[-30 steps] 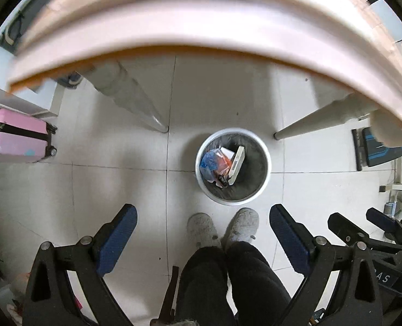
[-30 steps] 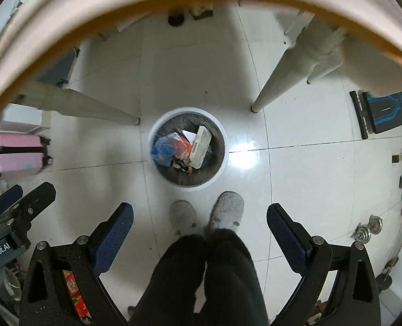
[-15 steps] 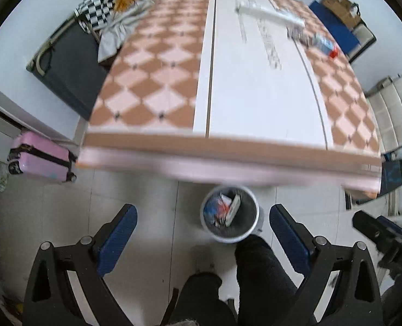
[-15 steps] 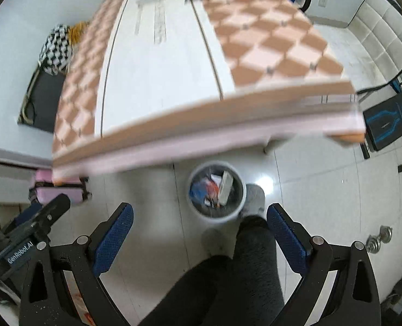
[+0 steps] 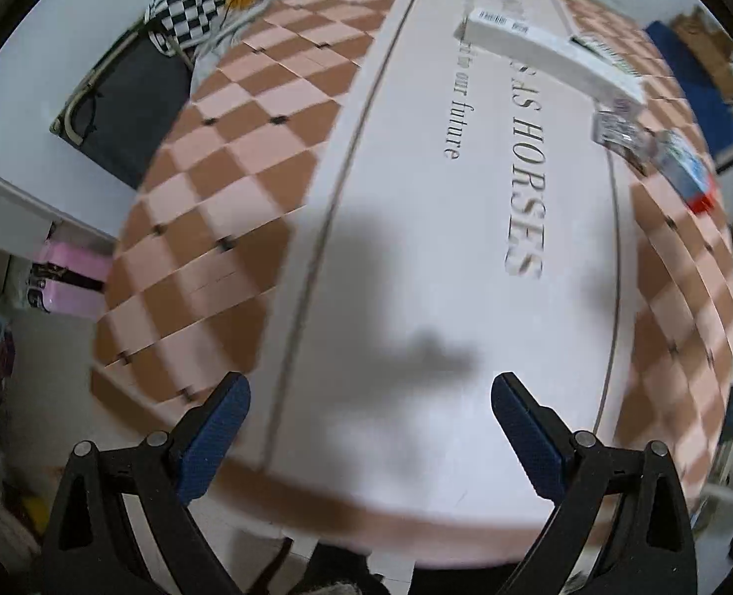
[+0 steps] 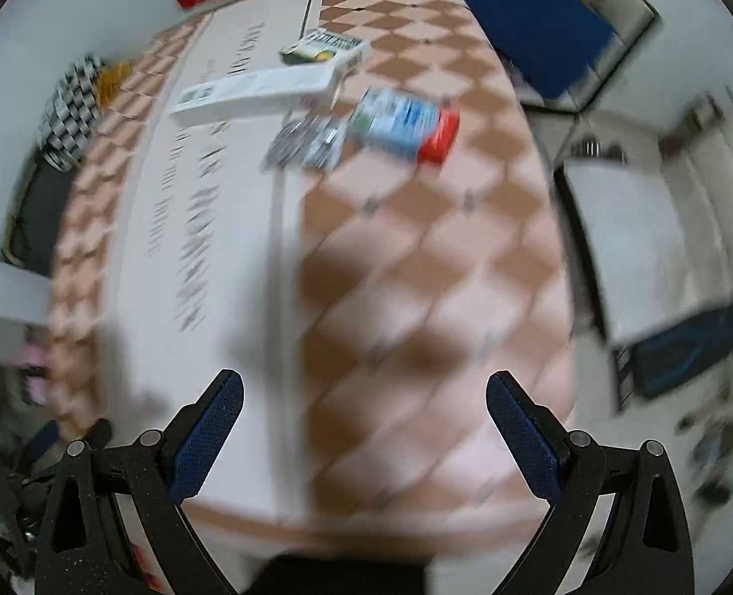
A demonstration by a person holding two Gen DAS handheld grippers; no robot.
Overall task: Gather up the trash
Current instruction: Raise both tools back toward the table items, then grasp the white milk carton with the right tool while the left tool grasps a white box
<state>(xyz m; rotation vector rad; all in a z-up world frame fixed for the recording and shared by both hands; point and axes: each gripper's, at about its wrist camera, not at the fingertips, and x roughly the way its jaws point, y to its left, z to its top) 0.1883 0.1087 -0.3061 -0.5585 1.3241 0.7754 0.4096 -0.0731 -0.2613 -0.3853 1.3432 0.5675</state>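
You are between pickups now, I think: both tools are up over the table point(image 5: 416, 248) and facing the trash that is left on it. Your left gripper point(image 5: 370, 414) has its two blue fingers wide apart and holds nothing, and your right gripper point(image 6: 364, 409) is the same. The trash sits at the far end of the table, well away from both tools: a long white box point(image 6: 257, 90), a small box with green on it point(image 6: 327, 48) just behind it, a shiny see-through wrapper point(image 6: 307, 145), and a blue and red box point(image 6: 406, 125) right beside the wrapper. Next you likely need to reach far forward, pick one piece and line the fingers up on both sides of it. The right view is very blurry, so the labels cannot be read. No trash bin shows in either view.
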